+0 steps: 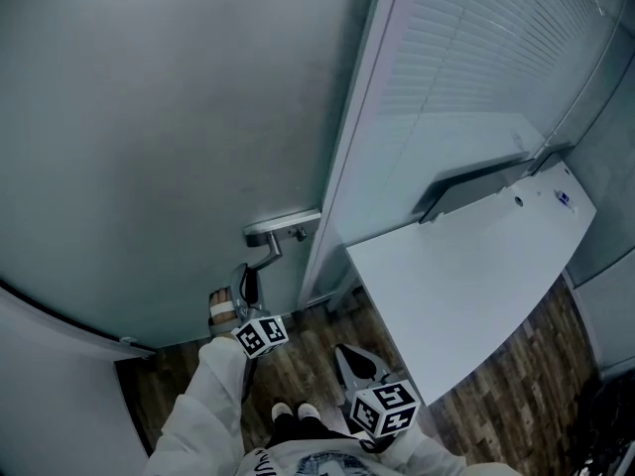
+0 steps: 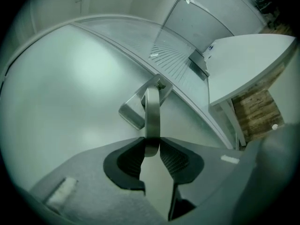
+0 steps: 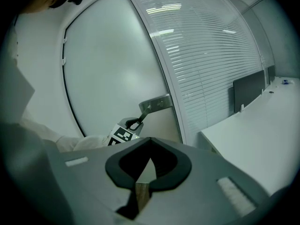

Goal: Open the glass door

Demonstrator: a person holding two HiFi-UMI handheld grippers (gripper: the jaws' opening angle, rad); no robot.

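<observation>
The frosted glass door (image 1: 149, 117) carries a metal lever handle (image 1: 281, 231) near its right edge. In the head view my left gripper (image 1: 246, 291) reaches up to the lever's free end, which hangs down from the handle plate. The left gripper view shows the lever (image 2: 152, 111) running straight into my left gripper (image 2: 151, 146), both pads pressed on its tip. My right gripper (image 1: 344, 353) hangs low by the person's body with its fingers together and nothing in them. The right gripper view shows my right gripper (image 3: 150, 140), with the handle plate (image 3: 157, 103) and the left gripper (image 3: 133, 123) beyond.
To the right of the door stands a fixed glass panel with blinds (image 1: 476, 48). A white desk (image 1: 476, 276) juts out beside it, with a dark screen (image 1: 476, 181) at its back edge. Wood-pattern floor (image 1: 516, 385) lies below. The person's white sleeve (image 1: 213, 395) runs to the left gripper.
</observation>
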